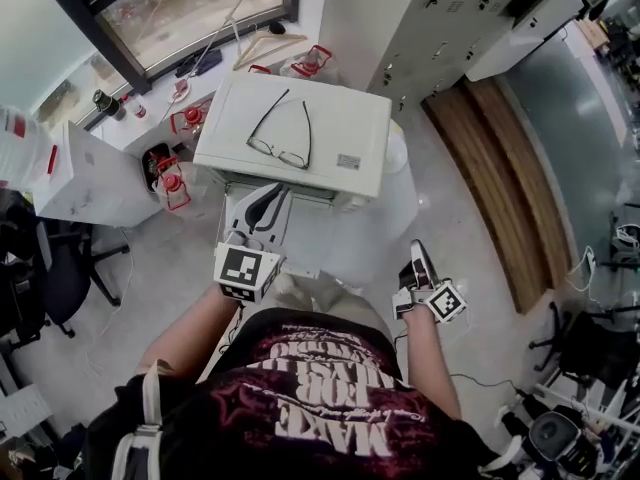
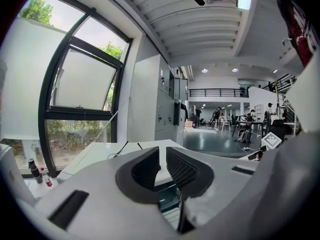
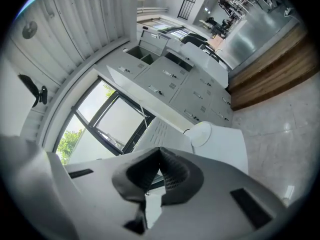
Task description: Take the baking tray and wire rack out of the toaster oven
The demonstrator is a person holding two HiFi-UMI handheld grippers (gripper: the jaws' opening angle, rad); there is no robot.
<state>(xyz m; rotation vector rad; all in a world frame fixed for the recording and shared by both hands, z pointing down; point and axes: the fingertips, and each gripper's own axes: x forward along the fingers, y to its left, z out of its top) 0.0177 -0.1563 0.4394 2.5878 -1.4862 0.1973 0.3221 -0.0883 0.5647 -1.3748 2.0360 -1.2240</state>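
A white toaster oven (image 1: 330,118) stands in front of me, with a loop of black cable (image 1: 280,128) lying on its top. My left gripper (image 1: 265,206) is at the oven's front, low and left of middle. In the left gripper view (image 2: 163,156) its pads stand a narrow gap apart with nothing between them, and the oven's top (image 2: 100,154) shows beyond. My right gripper (image 1: 418,258) hangs to the right of the oven, away from it. In the right gripper view (image 3: 160,151) its tips meet and hold nothing. I cannot make out the baking tray or the wire rack.
Red-handled items (image 1: 175,183) and a white box (image 1: 85,178) sit left of the oven under the window. A black office chair (image 1: 50,268) is at the far left. Grey cabinets (image 1: 440,18) and a wooden floor strip (image 1: 500,188) lie to the right.
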